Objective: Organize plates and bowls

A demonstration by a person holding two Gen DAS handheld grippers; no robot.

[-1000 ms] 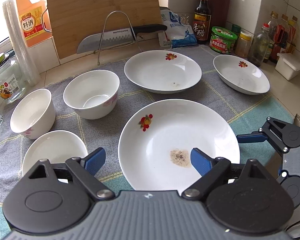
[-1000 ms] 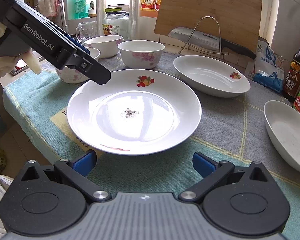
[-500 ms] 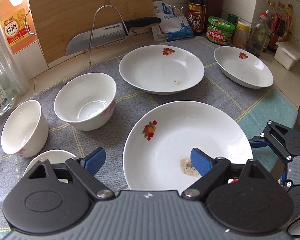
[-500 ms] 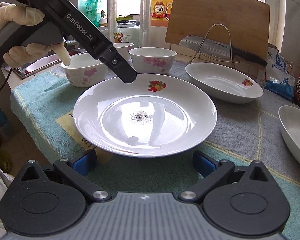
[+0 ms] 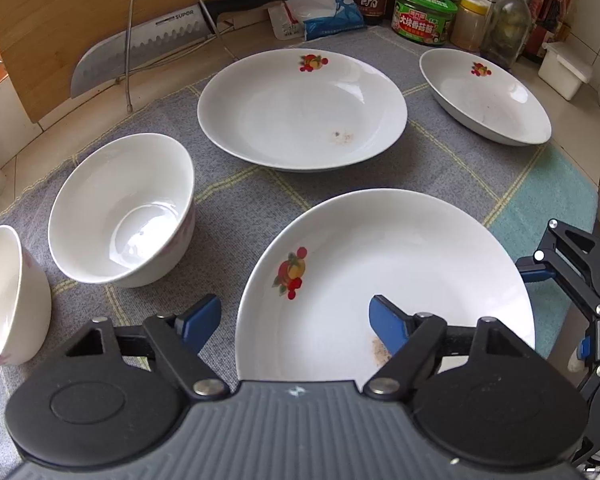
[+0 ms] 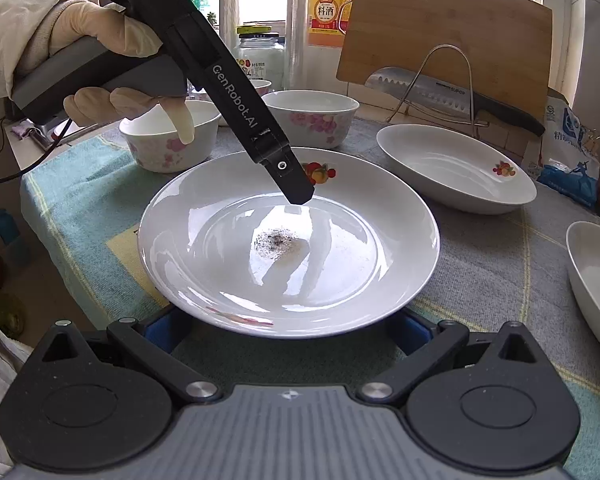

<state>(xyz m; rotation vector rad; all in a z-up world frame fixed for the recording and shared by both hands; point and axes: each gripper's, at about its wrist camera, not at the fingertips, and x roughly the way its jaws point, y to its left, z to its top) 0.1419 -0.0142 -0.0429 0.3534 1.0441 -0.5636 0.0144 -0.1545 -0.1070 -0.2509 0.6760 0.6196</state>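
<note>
A large white plate [image 5: 400, 264] with a fruit motif and a dark smear lies nearest on the checked cloth. My left gripper [image 5: 296, 320] straddles its left rim: one blue pad is over the cloth, the other over the plate's inside. Its jaws are closing and the pads are clear of the rim. In the right wrist view the same plate [image 6: 288, 240] fills the middle, with the left gripper [image 6: 296, 192] slanting down onto it from a gloved hand [image 6: 100, 36]. My right gripper [image 6: 288, 334] is open, its blue pads half hidden behind the plate's near rim.
Two deep plates [image 5: 300, 108] [image 5: 488, 96] lie behind. Two floral bowls [image 5: 120, 208] [image 5: 8, 296] stand to the left. At the back are a knife [image 5: 160, 40] on a wire rack, a cutting board [image 5: 60, 8], jars and bottles [image 5: 424, 14]. The cloth's front edge [image 6: 60, 220] drops off the counter.
My left gripper moved right and lower over the big plate, and its jaws narrowed. The small dish at lower left left its view. The plate's near rim now covers the right gripper's pads.
</note>
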